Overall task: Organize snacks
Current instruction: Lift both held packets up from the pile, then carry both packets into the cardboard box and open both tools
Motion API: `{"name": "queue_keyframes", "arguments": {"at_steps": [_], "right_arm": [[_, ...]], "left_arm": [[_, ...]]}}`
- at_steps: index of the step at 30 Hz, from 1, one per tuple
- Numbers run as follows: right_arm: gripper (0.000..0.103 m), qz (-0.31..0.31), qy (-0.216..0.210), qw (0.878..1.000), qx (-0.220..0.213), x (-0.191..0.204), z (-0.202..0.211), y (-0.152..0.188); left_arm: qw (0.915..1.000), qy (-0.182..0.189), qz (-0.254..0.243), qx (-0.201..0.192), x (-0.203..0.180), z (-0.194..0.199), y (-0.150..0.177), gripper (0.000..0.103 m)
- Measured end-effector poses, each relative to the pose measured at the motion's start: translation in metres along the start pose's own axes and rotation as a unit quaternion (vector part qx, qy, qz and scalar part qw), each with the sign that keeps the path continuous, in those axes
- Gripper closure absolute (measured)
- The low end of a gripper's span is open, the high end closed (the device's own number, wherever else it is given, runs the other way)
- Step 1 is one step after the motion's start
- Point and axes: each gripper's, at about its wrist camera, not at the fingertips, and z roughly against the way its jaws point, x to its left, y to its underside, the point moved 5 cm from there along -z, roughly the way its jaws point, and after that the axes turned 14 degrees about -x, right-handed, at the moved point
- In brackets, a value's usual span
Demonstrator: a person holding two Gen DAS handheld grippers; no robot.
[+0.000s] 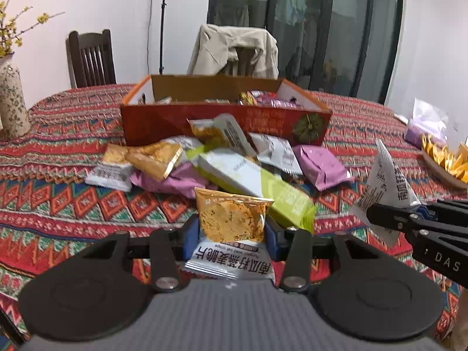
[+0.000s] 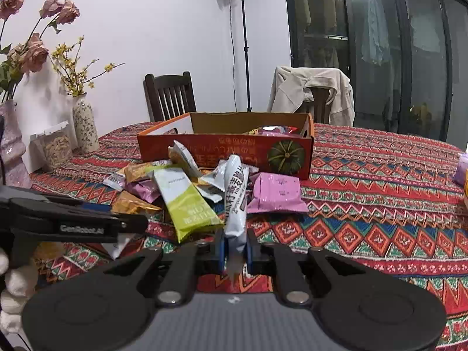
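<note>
Two claws each hold a snack packet above a patterned table; the left claw is clamped on an orange-and-white crisp packet, gripped across its width, and the right claw is pinched tight on the lower end of a white packet standing on edge. Beyond them lies a loose pile of snacks, just in front of an open red cardboard box that already holds some packets. The risks, as I judge them: the white packet, held only by one thin end, could slip or swing out; either claw, crossing low, could scatter the pile; a packet released short of the box wall would fall back outside.
</note>
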Motion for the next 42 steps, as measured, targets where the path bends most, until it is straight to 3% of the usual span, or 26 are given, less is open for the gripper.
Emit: {"name": "queue_keyframes", "arguments": {"at_steps": [9, 17, 29, 42], "right_arm": [[0.09, 0.005, 0.012, 1.0, -0.027, 0.0, -0.004, -0.037], [0.09, 0.023, 0.019, 0.998, -0.046, 0.002, -0.027, -0.085], [0.09, 0.026, 0.036, 0.998, -0.055, -0.001, -0.096, -0.143], [0.09, 0.001, 0.053, 0.997, -0.05, -0.016, -0.189, -0.16]], "left_arm": [[0.9977, -0.009, 0.018, -0.065, 0.017, 0.004, -0.051, 0.057], [0.995, -0.013, 0.024, -0.096, 0.027, -0.015, -0.1, 0.057], [0.9933, -0.022, 0.031, -0.109, 0.039, -0.069, -0.154, 0.057], [0.9907, -0.047, 0.07, -0.107, 0.062, -0.149, -0.18, 0.057]]}}
